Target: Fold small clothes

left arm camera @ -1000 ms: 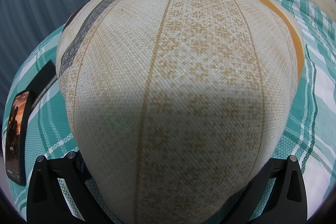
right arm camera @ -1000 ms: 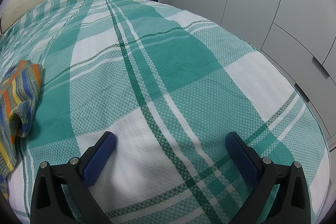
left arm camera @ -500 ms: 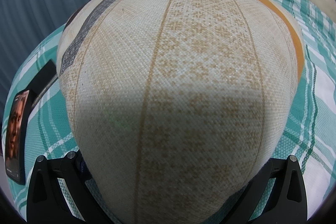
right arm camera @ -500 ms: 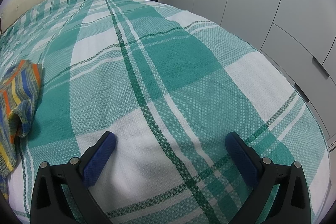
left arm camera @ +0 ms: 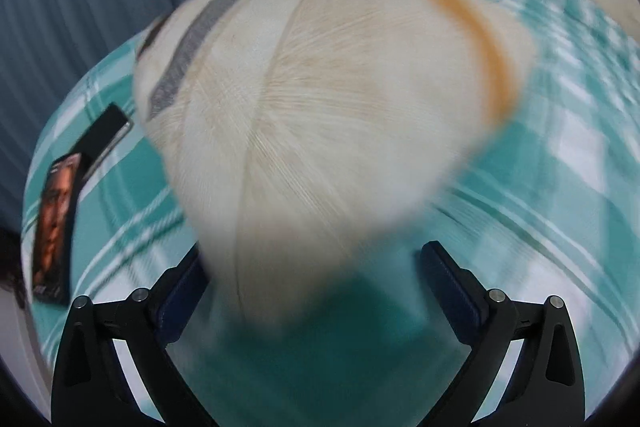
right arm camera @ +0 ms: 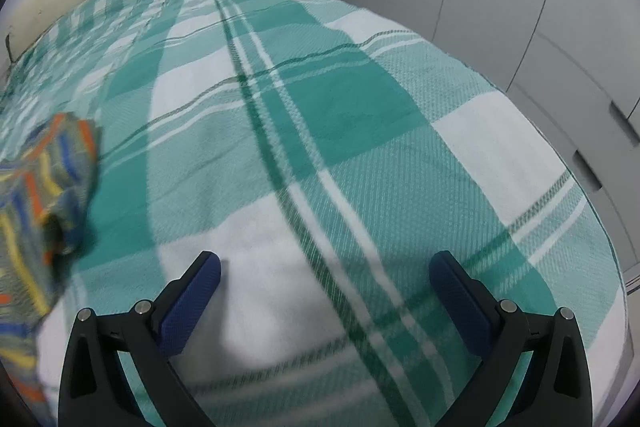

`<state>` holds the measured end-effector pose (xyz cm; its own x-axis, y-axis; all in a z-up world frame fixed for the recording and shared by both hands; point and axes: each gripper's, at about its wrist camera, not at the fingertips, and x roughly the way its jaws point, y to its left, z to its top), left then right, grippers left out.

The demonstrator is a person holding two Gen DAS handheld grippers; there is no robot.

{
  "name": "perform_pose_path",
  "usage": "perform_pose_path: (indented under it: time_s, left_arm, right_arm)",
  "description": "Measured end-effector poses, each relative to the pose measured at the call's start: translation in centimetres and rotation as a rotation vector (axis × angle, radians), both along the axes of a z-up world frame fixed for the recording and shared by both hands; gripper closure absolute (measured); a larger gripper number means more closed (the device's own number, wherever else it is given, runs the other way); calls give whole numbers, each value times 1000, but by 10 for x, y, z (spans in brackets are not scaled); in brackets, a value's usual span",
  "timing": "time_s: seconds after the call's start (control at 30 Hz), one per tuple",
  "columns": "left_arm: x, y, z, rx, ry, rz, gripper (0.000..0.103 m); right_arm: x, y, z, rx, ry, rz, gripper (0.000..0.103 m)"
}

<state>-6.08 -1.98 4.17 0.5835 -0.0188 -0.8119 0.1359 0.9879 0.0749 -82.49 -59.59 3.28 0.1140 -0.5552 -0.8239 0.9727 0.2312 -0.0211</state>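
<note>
In the left wrist view, the left gripper [left arm camera: 316,283] is holding its fingers spread wide with nothing clamped between them. A cream garment [left arm camera: 320,115] with an orange band and a grey stripe is lying, blurred, just ahead of the fingertips, its near edge overlapping the left finger [left arm camera: 180,291]. A phone [left arm camera: 54,223] is lying well off to the left on the green plaid bedspread [left arm camera: 560,187].

In the right wrist view, the right gripper [right arm camera: 324,283] is also spreading its fingers wide over the plaid bedspread [right arm camera: 320,107], gripping nothing. A striped multicoloured garment [right arm camera: 40,203] is resting far left of the left finger [right arm camera: 192,299].
</note>
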Motion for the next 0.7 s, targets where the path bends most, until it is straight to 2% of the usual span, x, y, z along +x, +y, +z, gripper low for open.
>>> perform_pose_path:
  time_s: [0.1, 0.2, 0.27, 0.33, 0.4, 0.47, 0.5, 0.53, 0.6, 0.67, 0.7]
  left_arm:
    - [-69, -12, 47, -31, -84, -109, 1]
    - [-148, -26, 119, -76, -197, -226, 1]
    - [-185, -36, 165, -73, -283, -267, 1]
    - [-231, -43, 223, -63, -395, -249, 0]
    - [-269, -44, 253, -76, -434, -241, 0]
    - [-295, -49, 260, -110, -411, -287, 0]
    - [-307, -51, 256, -127, -379, -318, 0]
    - [-324, -55, 244, -135, -313, -352, 0]
    - [-348, -67, 214, -92, -187, -382, 0]
    - [-373, -73, 186, -59, -121, -422, 1]
    - [-387, -76, 176, -47, -115, -439, 1]
  right_arm:
    - [-8, 22, 31, 1, -37, 30, 0]
    - [-10, 47, 72, -25, -54, 91, 0]
    - [-8, 67, 108, -85, -43, 151, 0]
    - [-4, 92, 155, -190, -40, 201, 0]
    - [0, 116, 196, -284, -76, 226, 0]
    - [2, 145, 234, -375, -144, 270, 0]
    - [6, 161, 246, -398, -167, 299, 0]
    - [8, 170, 249, -391, -173, 318, 0]
    - [20, 191, 239, -323, -161, 340, 0]
    - [28, 218, 214, -254, -158, 358, 0]
    - [30, 231, 203, -227, -153, 362, 0]
